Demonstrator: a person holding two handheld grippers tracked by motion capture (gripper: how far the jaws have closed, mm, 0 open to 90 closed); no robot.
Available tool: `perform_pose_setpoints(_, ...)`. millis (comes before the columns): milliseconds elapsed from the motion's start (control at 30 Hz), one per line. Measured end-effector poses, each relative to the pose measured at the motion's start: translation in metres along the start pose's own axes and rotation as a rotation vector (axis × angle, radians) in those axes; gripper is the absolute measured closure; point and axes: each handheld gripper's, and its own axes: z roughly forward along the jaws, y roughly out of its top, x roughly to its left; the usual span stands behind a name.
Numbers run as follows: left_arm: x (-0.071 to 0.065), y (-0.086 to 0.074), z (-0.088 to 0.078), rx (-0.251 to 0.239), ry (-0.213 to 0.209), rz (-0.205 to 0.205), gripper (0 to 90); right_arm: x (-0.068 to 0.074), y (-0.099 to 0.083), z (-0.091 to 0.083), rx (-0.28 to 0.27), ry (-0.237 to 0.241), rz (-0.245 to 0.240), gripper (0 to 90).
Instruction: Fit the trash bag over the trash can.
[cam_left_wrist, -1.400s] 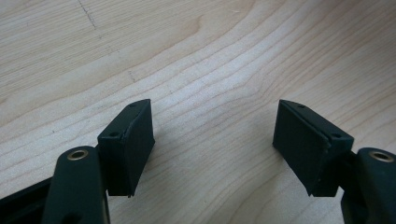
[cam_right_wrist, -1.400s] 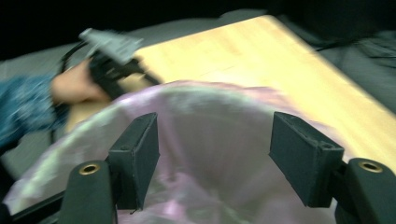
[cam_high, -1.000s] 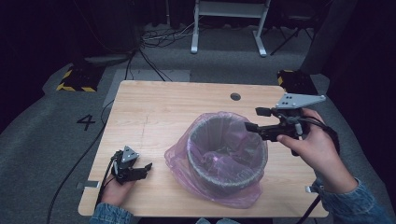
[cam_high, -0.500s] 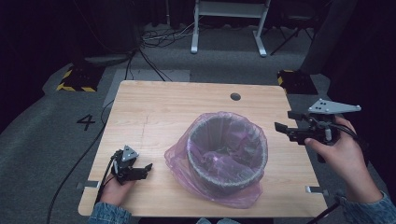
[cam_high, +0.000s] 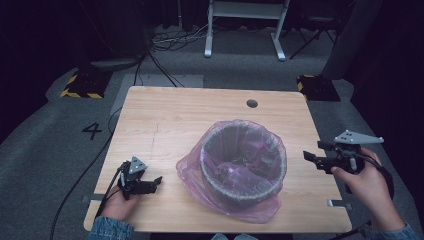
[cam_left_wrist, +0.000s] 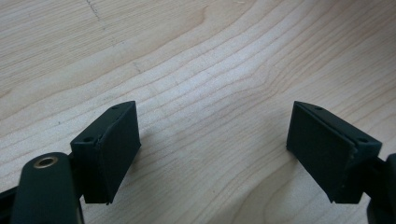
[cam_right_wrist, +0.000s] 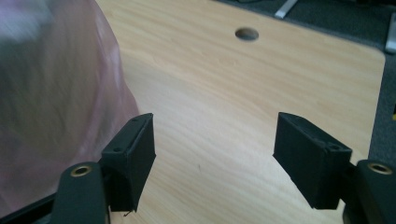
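Bin (cam_high: 243, 165) stood mid-bench (cam_high: 200, 115), pink liner bag (cam_high: 225, 200) draped over rim, skirt pooled on bench at near side. Lining looked done; leftover work, if any, tidying loose skirt. Left tongs (cam_high: 156, 181) rested on bench, well apart from bag, jaws wide, nothing between. Right tongs (cam_high: 309, 158) near bin's right side, jaws wide, having just opened further, empty. Right gripper view showed blurred bag (cam_right_wrist: 51, 102) just beside the tongs and cable hole (cam_right_wrist: 247, 33); left gripper view, bare woodgrain.
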Motion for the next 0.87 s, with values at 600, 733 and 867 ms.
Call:
perform_pose_setpoints(600, 0.0, -0.001, -0.001, -0.001, 0.001, -0.001, 16.5, -0.009, -0.102, 0.049, 0.066, -0.074, 0.074, 27.5)
perform_pose_setpoints(733, 0.0, -0.001, -0.001, -0.002, 0.003, -0.003, 16.4, -0.011, -0.119, 0.059, 0.083, -0.102, 0.088, 27.1)
perform_pose_setpoints(867, -0.001, -0.001, -0.001, 0.002, 0.021, -0.021, 15.0, -0.011, -0.129, 0.066, 0.072, -0.116, 0.091, 23.2)
